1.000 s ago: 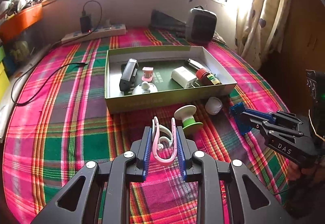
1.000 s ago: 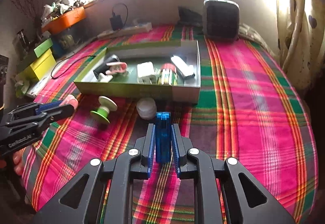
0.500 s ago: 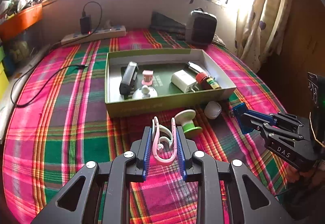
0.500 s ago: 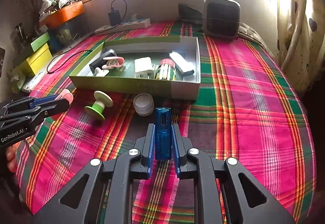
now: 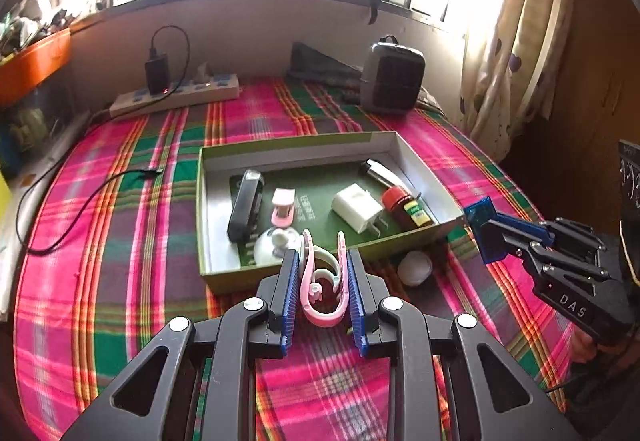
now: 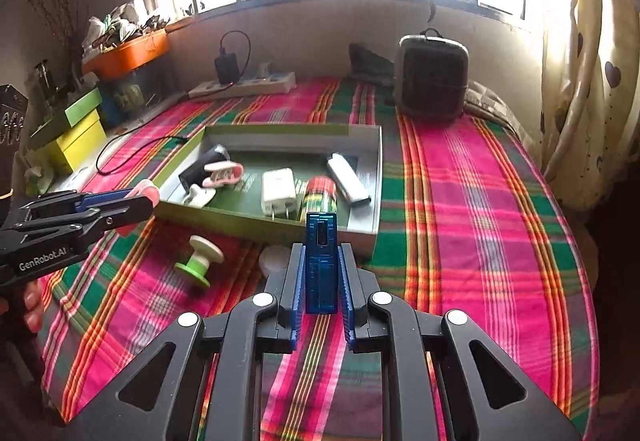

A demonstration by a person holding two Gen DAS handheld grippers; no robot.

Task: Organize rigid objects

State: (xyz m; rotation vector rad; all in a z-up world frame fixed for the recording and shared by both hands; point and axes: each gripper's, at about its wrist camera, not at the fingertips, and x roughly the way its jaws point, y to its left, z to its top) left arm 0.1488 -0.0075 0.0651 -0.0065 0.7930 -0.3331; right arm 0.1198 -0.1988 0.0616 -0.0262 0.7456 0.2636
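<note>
My left gripper is shut on a pink and white clip, held above the near edge of the green box. My right gripper is shut on a blue translucent block, held above the bed just before the box. It also shows in the left wrist view at the box's right corner. The box holds a black case, a pink clip, a white charger, a red-capped bottle and a white lighter. A green and white spool and a white round lid lie on the bed.
The plaid bedspread covers the bed. A power strip with a black adapter and a grey heater stand at the back wall. A black cable lies at the left. Yellow and green boxes stand at the left.
Both grippers have risen and moved forward toward the box, each still holding its object. The spool is now hidden under my left gripper in its view.
</note>
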